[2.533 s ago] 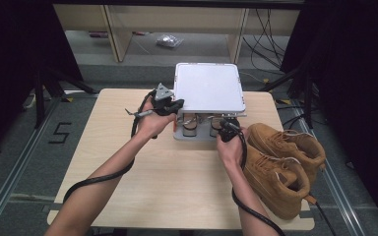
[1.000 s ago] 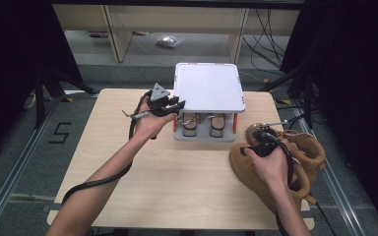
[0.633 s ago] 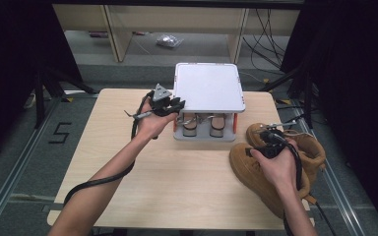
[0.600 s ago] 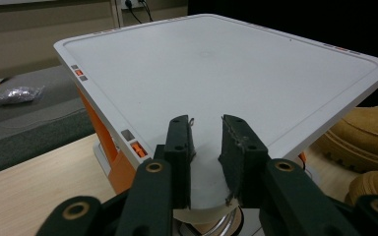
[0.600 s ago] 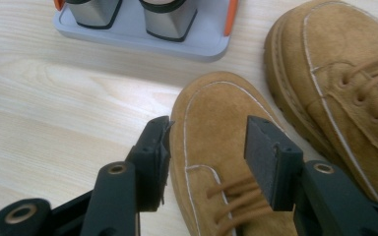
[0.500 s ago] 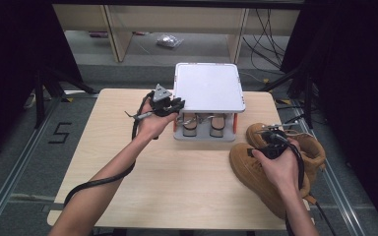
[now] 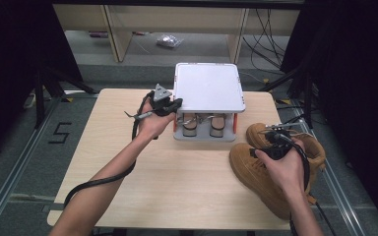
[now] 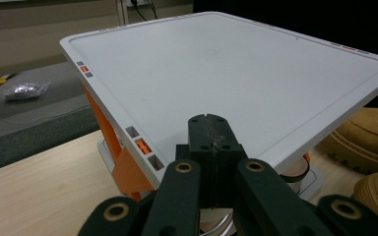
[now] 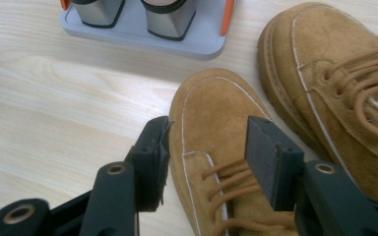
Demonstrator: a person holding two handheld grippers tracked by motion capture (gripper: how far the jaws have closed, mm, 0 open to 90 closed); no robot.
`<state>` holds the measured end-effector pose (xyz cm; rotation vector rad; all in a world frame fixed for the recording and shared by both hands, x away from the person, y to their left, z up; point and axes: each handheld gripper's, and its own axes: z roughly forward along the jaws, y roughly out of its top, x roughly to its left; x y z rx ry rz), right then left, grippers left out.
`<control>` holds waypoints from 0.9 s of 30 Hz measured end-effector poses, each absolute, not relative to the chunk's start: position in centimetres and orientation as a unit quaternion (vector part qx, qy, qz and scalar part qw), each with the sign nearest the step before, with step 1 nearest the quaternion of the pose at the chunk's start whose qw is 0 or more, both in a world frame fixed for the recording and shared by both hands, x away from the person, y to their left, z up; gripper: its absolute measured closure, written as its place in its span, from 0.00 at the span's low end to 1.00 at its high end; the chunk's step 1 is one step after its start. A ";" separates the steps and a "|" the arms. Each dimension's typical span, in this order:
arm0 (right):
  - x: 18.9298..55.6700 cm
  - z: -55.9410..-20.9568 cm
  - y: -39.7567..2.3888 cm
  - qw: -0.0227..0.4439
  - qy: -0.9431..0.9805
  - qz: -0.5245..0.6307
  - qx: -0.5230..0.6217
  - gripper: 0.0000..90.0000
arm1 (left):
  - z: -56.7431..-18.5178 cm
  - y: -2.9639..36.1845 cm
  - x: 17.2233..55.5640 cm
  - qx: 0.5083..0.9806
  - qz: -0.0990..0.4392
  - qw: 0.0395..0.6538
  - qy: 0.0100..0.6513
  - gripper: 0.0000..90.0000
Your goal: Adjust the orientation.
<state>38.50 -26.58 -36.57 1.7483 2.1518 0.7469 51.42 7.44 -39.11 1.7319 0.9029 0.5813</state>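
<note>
At a pale wood-grain bench, your left hand-held gripper hangs at the near left corner of a white-topped device, its two black jaws pressed together with nothing between them, their tips just over the edge of the flat lid in the left gripper view. Your right hand-held gripper is spread wide over the nearer tan suede boot, one jaw on each side of its laced front; whether the pads touch the suede cannot be told. The second tan boot lies just beside the first, toward the bench's right edge, and both sit to the right of the device. No brand or wording can be read on boots or device; the lid's rim carries only small grey and orange squares, and the one legible mark in the room is a black "5" taped to the grey floor left of the bench. Under the lid, orange side posts rise from a grey base tray, on which two metal-sided blocks stand side by side. Beyond the bench stand light wooden shelves with a crumpled clear bag on the floor under them, black drapes close both sides, and cables trail at the back right.
</note>
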 end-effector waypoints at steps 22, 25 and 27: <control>37.5 -35.8 -30.6 0.135 0.721 0.235 0.638 0.59 | -39.1 7.4 51.4 0.727 0.247 0.522 0.372 1.00; 37.4 -35.8 -31.6 0.142 0.736 0.230 0.620 0.59 | -39.1 7.4 51.4 0.727 0.248 0.522 0.371 1.00; 37.2 -35.8 -32.0 0.144 0.733 0.233 0.622 0.61 | -39.1 7.4 51.4 0.727 0.247 0.522 0.371 1.00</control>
